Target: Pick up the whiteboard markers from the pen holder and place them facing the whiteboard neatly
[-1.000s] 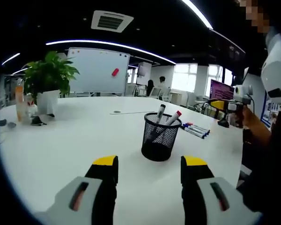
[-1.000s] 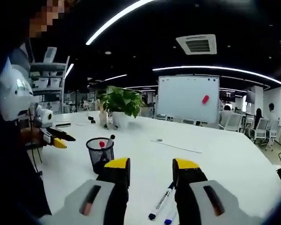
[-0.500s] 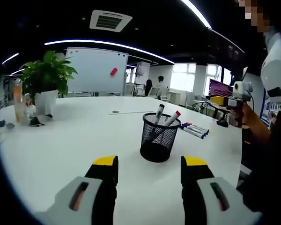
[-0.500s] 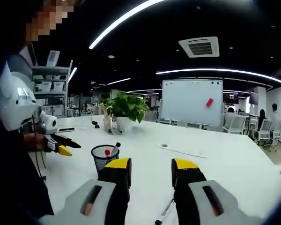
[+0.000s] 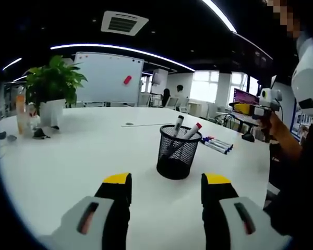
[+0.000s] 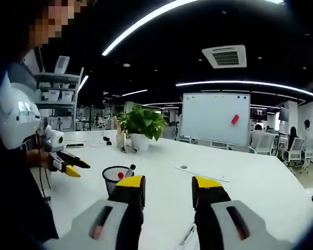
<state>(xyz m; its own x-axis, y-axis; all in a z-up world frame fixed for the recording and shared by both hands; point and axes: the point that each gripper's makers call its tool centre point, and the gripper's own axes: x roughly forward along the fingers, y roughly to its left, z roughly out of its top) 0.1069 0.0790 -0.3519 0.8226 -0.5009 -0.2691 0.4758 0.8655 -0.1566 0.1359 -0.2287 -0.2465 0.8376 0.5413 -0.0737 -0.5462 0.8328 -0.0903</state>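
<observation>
A black mesh pen holder [image 5: 179,153] stands on the white table [image 5: 78,156] just ahead of my left gripper [image 5: 167,182], which is open with nothing between its jaws. Two markers stick out of the holder, one black-capped [image 5: 178,121] and one red-capped [image 5: 197,126]. Several markers [image 5: 217,144] lie side by side to its right. The whiteboard [image 5: 108,78] stands beyond the table. My right gripper [image 6: 168,183] is open and held above the table; the holder [image 6: 115,176] peeks out beside its left jaw. One marker [image 6: 187,237] lies low between its jaws.
A potted plant [image 5: 52,86] and small bottles [image 5: 22,117] stand at the table's far left. The right gripper [image 5: 253,110] shows at the right in the left gripper view, and the left gripper [image 6: 65,164] at the left in the right gripper view. Office chairs [image 6: 289,146] stand behind the table.
The right gripper has lifted and tipped up, so the lying markers have slipped almost out of its view. The left gripper has barely moved.
</observation>
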